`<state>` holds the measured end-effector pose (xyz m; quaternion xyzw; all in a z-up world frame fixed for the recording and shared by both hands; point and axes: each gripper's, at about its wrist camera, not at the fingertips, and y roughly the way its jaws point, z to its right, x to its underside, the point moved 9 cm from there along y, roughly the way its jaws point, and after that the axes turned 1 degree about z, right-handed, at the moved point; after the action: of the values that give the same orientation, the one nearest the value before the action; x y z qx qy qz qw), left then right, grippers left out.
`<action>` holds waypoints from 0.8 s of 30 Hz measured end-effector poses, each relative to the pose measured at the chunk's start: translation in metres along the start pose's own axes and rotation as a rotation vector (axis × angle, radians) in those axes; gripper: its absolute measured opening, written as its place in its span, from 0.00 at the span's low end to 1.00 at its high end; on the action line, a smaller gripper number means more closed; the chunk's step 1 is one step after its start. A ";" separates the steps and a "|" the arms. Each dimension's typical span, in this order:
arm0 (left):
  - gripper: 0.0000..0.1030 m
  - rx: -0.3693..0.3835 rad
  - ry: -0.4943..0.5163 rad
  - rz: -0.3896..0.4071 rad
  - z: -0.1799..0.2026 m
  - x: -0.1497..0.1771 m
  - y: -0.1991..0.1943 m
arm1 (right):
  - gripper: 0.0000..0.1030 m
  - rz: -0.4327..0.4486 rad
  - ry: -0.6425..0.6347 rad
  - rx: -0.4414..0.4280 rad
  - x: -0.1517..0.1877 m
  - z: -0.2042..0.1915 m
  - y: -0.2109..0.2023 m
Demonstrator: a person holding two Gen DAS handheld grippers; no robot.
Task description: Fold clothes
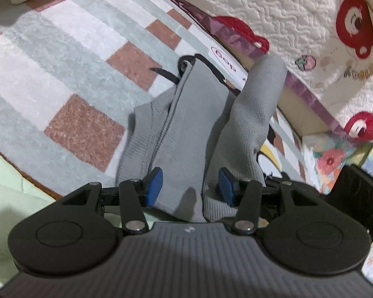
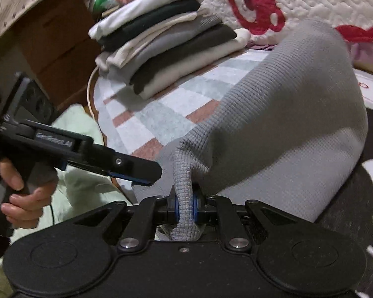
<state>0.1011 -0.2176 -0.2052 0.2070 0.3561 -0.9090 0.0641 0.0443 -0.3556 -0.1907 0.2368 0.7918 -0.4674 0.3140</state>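
Note:
A grey waffle-knit garment (image 1: 186,129) lies partly folded on the checked rug (image 1: 62,62), one sleeve raised toward the quilt. My left gripper (image 1: 190,186) is open, its blue pads (image 1: 154,186) standing on either side of the garment's near edge, cloth lying loose between them. In the right wrist view the same garment (image 2: 286,114) billows up in a hump. My right gripper (image 2: 185,203) is shut on a bunched, rolled edge of it. The left gripper (image 2: 146,173) shows side-on at the left, held by a hand (image 2: 24,193).
A stack of folded clothes (image 2: 166,42) sits at the rug's far end beside a brown box (image 2: 57,37). A white quilt with red bears (image 1: 310,24) borders the rug. A pale green cloth (image 2: 79,129) lies near the rug's edge. A black cartoon mat (image 2: 355,186) is at the right.

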 end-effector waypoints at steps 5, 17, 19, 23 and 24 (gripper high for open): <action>0.48 -0.050 -0.001 -0.002 -0.014 -0.003 0.003 | 0.13 0.060 0.142 -0.096 -0.017 0.005 -0.010; 0.49 -0.124 0.070 0.075 -0.013 -0.016 -0.016 | 0.13 -0.038 -0.048 -0.010 -0.021 -0.015 0.011; 0.49 -0.117 0.076 0.107 -0.010 -0.023 -0.021 | 0.13 -0.047 -0.039 -0.014 -0.021 -0.015 0.019; 0.49 -0.106 0.103 0.128 -0.003 -0.029 -0.026 | 0.13 -0.047 -0.033 -0.012 -0.016 -0.014 0.029; 0.49 -0.100 0.107 0.126 -0.002 -0.030 -0.026 | 0.13 -0.035 -0.046 -0.004 -0.013 -0.014 0.030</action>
<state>0.1216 -0.1979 -0.1776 0.2739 0.3904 -0.8717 0.1124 0.0695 -0.3308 -0.1941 0.2116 0.7893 -0.4765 0.3243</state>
